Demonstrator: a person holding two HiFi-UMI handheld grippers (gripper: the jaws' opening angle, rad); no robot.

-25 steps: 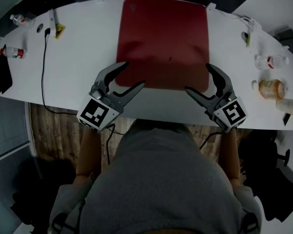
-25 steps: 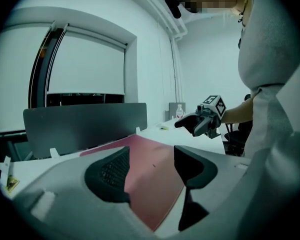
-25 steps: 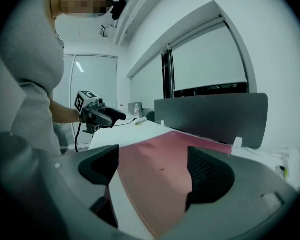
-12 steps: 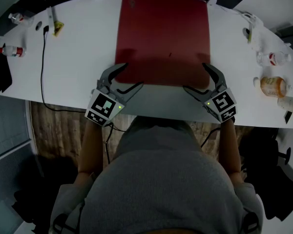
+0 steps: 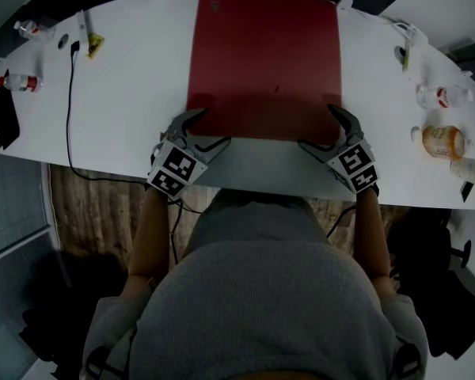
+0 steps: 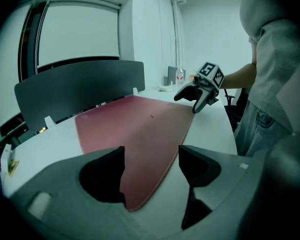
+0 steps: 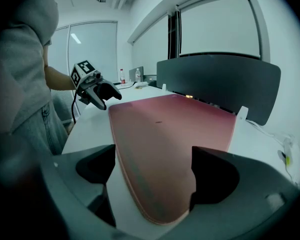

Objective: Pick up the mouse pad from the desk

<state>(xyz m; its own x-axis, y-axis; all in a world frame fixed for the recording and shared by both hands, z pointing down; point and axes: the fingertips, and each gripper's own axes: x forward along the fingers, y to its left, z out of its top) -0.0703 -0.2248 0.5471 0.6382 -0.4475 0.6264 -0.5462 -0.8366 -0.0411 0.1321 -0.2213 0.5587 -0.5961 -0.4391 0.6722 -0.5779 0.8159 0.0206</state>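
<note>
Mouse pad point(image 5: 265, 62) flat on desk point(image 5: 134, 93), near corners between jaws of left gripper point(image 5: 215, 127) and right gripper point(image 5: 317, 125). Both jaw pairs spread wide, just been opening, not clamping pad.

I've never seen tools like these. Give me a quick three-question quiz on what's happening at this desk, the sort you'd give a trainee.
1. True or false: the large red rectangular mouse pad has been lifted off the white desk.
2. Which part of the pad sits between the jaws of the left gripper? A) its far edge B) its near left corner C) its middle
3. Fill in: the right gripper is ____ (open or shut).

Key
1. False: it lies flat on the desk.
2. B.
3. Open. Both grippers' jaws have just been opening. Each has a near corner of the pad between its jaws, with nothing gripped.
</note>
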